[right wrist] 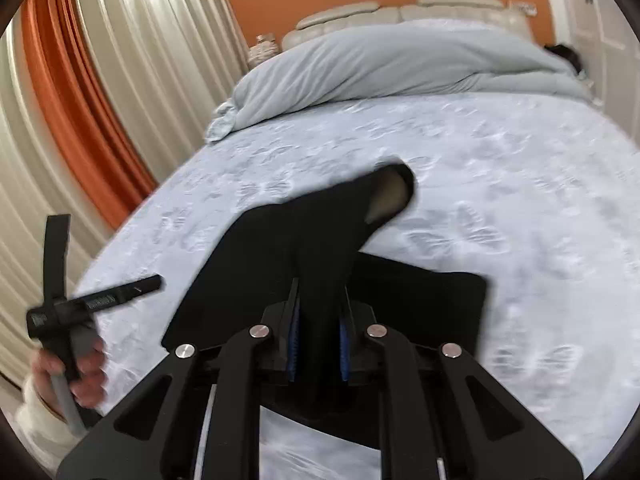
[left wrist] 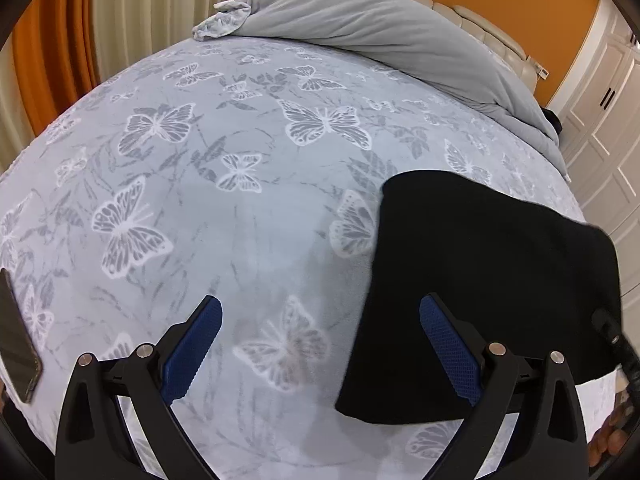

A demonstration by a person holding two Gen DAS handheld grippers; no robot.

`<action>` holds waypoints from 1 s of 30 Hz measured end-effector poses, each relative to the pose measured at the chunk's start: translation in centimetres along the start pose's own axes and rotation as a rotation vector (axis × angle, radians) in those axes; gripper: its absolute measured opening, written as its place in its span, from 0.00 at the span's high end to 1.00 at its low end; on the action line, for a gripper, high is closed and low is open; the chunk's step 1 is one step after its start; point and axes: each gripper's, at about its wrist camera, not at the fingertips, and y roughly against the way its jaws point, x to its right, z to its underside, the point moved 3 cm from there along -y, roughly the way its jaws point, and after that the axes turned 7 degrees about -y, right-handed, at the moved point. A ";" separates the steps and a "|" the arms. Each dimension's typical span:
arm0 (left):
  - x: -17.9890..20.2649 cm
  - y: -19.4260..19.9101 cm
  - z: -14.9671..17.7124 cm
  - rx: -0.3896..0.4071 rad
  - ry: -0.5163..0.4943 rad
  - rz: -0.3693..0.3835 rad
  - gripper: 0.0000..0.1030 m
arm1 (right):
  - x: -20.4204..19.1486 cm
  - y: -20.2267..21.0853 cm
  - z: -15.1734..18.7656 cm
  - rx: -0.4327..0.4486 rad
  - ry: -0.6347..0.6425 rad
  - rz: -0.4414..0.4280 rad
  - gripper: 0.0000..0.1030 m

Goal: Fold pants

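Black pants (left wrist: 492,280) lay folded on butterfly-print bed (left wrist: 240,128), near right. Left tool (left wrist: 320,344) spread wide, empty, over bare sheet. Right tool (right wrist: 318,332) nearly closed, pinching raised pants fold. Grey duvet (left wrist: 360,24) bunched far; orange curtain (left wrist: 52,48) left.

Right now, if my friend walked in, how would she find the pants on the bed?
Look at the big bed with its pale blue butterfly cover. A grey duvet is heaped by the headboard, and nearer the foot, toward the white wardrobe side, lie the pants, with a fold in the right gripper. They are the only black cloth there, plain against all the butterflies.
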 end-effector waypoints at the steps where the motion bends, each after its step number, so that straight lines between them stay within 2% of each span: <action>1: 0.3 -0.2 0.1 -0.006 -0.008 -0.003 0.05 | 1.4 -1.1 0.8 -0.039 -0.009 0.058 0.86; 2: 0.7 -0.5 0.2 -0.013 -0.014 -0.001 0.05 | 2.6 -2.6 1.8 -0.101 -0.011 0.113 0.85; 4: 1.6 -1.3 0.6 -0.040 -0.031 0.012 0.05 | 4.4 -5.1 3.5 -0.172 -0.017 0.190 0.76; 7: 2.8 -2.5 1.1 -0.087 -0.035 0.057 0.05 | 3.6 -3.6 2.3 -0.132 -0.011 0.164 0.75; 9: 3.5 -3.1 1.2 -0.102 -0.035 0.072 0.05 | 3.2 -1.8 1.6 -0.071 -0.029 0.114 0.71; 10: 3.7 -3.4 1.3 -0.109 -0.037 0.073 0.05 | 3.4 -1.3 1.5 -0.071 -0.055 0.058 0.62; 12: 4.4 -4.5 1.5 -0.125 -0.046 0.077 0.05 | 3.5 -1.7 1.1 -0.077 -0.098 0.023 0.53; 15: 5.4 -6.0 1.9 -0.144 -0.063 0.096 0.05 | 4.5 -4.1 1.1 -0.125 -0.148 0.032 0.51; 17: 5.8 -7.1 2.3 -0.165 -0.055 0.141 0.05 | 5.0 -6.1 1.8 -0.166 -0.184 0.018 0.44; 18: 5.9 -7.7 2.5 -0.182 -0.044 0.176 0.05 | 5.0 -6.8 2.0 -0.164 -0.188 0.010 0.44; 20: 5.8 -8.8 2.9 -0.223 -0.008 0.238 0.11 | 4.6 -7.3 2.0 -0.150 -0.165 0.009 0.69; 21: 5.7 -8.7 2.8 -0.219 0.016 0.277 0.24 | 4.3 -7.0 1.8 -0.146 -0.170 -0.001 0.85; 22: 5.8 -8.3 2.7 -0.216 0.022 0.303 0.31 | 4.0 -5.9 1.1 -0.123 -0.200 -0.054 0.85; 24: 6.0 -6.9 2.3 -0.194 0.001 0.295 0.30 | 3.1 -3.1 0.3 -0.072 -0.177 -0.080 0.85; 25: 6.0 -6.4 2.2 -0.173 -0.009 0.284 0.19 | 2.8 -1.6 0.2 -0.043 -0.122 -0.047 0.83; 26: 5.9 -6.3 2.2 -0.166 -0.013 0.270 0.13 | 3.2 -1.3 0.5 -0.043 -0.096 -0.010 0.79; 27: 5.9 -6.4 2.2 -0.166 -0.018 0.253 0.11 | 4.1 -2.0 1.3 -0.081 -0.085 0.040 0.60; 28: 5.8 -7.0 2.4 -0.181 -0.021 0.237 0.11 | 5.0 -2.8 1.9 -0.115 -0.099 0.095 0.52; 29: 5.6 -7.5 2.5 -0.201 -0.015 0.229 0.11 | 6.0 -3.4 2.5 -0.142 -0.124 0.139 0.52; 30: 5.4 -8.3 2.7 -0.226 0.009 0.242 0.10 | 6.8 -3.7 2.9 -0.163 -0.154 0.143 0.52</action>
